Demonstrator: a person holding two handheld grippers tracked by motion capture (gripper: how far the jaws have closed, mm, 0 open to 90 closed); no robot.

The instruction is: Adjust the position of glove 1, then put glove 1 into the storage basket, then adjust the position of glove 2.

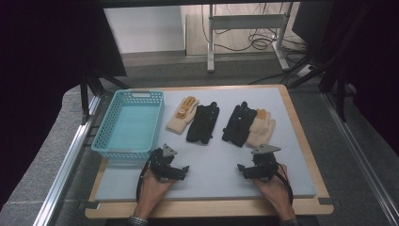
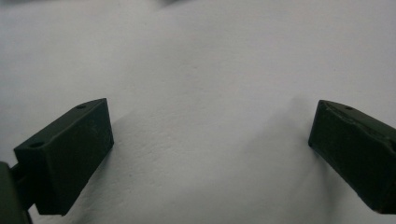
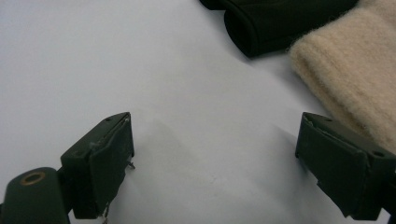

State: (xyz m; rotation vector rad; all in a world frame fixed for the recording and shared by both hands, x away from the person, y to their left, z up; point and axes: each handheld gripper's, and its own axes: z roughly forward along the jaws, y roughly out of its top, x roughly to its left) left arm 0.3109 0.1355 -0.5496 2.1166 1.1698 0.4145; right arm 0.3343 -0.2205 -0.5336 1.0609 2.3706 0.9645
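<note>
Resting near edge: both grippers sit on the grey mat [image 1: 211, 160], nearer me than the gloves.
Left gripper [image 1: 184, 169]: jaws spread wide, nothing between them.
Right gripper [image 1: 241, 168]: jaws wide apart, empty, just short of the right-hand gloves.
Gloves, beyond grippers: cream glove [image 1: 182, 115] beside black glove [image 1: 203, 123]; second black glove [image 1: 239, 124] touching second cream glove [image 1: 261, 127].
Blue basket [image 1: 107, 125]: left of the gloves.

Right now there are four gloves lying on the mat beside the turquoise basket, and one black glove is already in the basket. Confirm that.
Not right. The turquoise basket holds nothing, as the high view shows. All four gloves lie on the mat: both black gloves and both cream gloves.
</note>
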